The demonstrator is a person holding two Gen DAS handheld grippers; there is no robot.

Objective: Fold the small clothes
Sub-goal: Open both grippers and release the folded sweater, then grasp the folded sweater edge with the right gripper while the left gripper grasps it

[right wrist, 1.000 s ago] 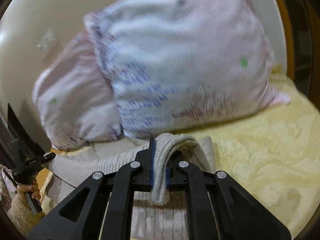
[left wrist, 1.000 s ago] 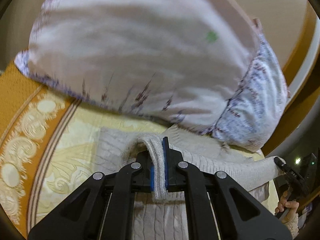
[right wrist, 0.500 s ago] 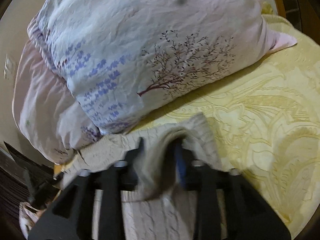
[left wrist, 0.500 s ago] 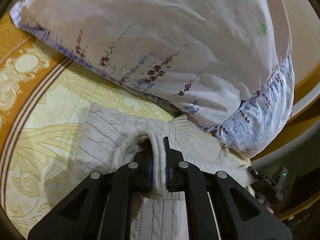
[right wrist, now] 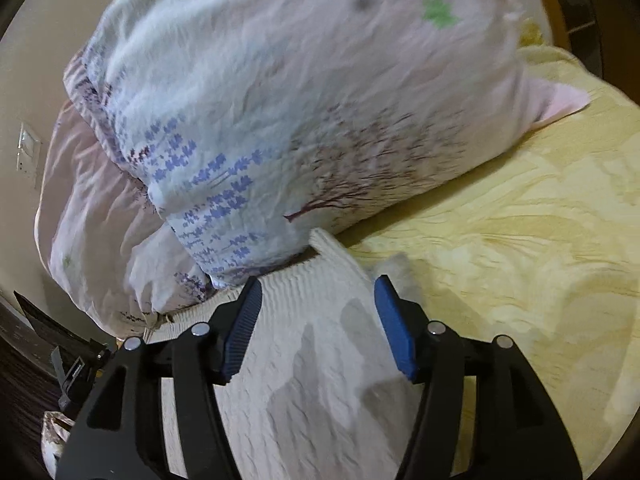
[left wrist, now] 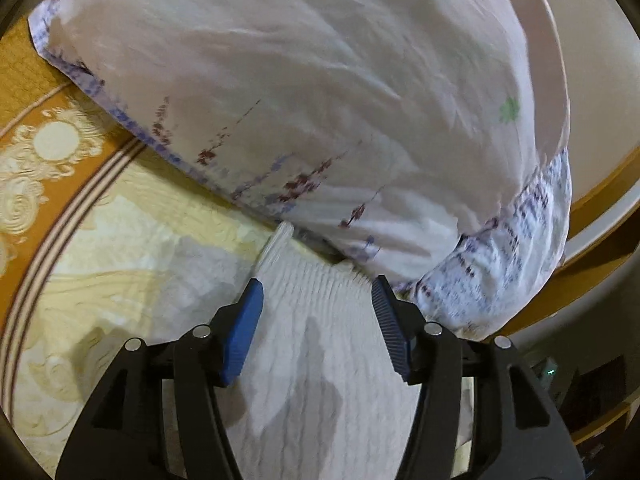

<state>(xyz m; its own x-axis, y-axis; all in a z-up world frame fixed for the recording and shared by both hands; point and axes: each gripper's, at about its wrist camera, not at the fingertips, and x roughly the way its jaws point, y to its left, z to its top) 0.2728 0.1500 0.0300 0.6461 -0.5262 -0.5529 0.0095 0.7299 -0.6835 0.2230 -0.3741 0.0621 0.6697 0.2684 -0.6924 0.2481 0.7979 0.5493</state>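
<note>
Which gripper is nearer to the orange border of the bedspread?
Left. The orange border lies just to the left of the left gripper. The right gripper is over the other end of the sweater, with no orange beside it.

Counts of items visible. One cream knitted garment (left wrist: pixel 320 352) (right wrist: pixel 316 344), at 6 o'clock in both wrist views. Two pillows: one with a tree and lavender print (right wrist: pixel 304 120) (left wrist: pixel 304 92), at 12 o'clock in the right wrist view, and one pale pink (right wrist: pixel 92 216) behind it at 9 o'clock; in the left wrist view the second pillow (left wrist: pixel 516 248) shows at 3 o'clock. One yellow patterned bedspread (right wrist: pixel 520 248) (left wrist: pixel 100 260). One wall switch plate (right wrist: pixel 27 148), at 9 o'clock. Two grippers: the left gripper (left wrist: pixel 318 316) and the right gripper (right wrist: pixel 318 312), each with two blue-padded fingers (left wrist: pixel 244 336) (right wrist: pixel 242 324), four in all, both pairs spread apart.
</note>
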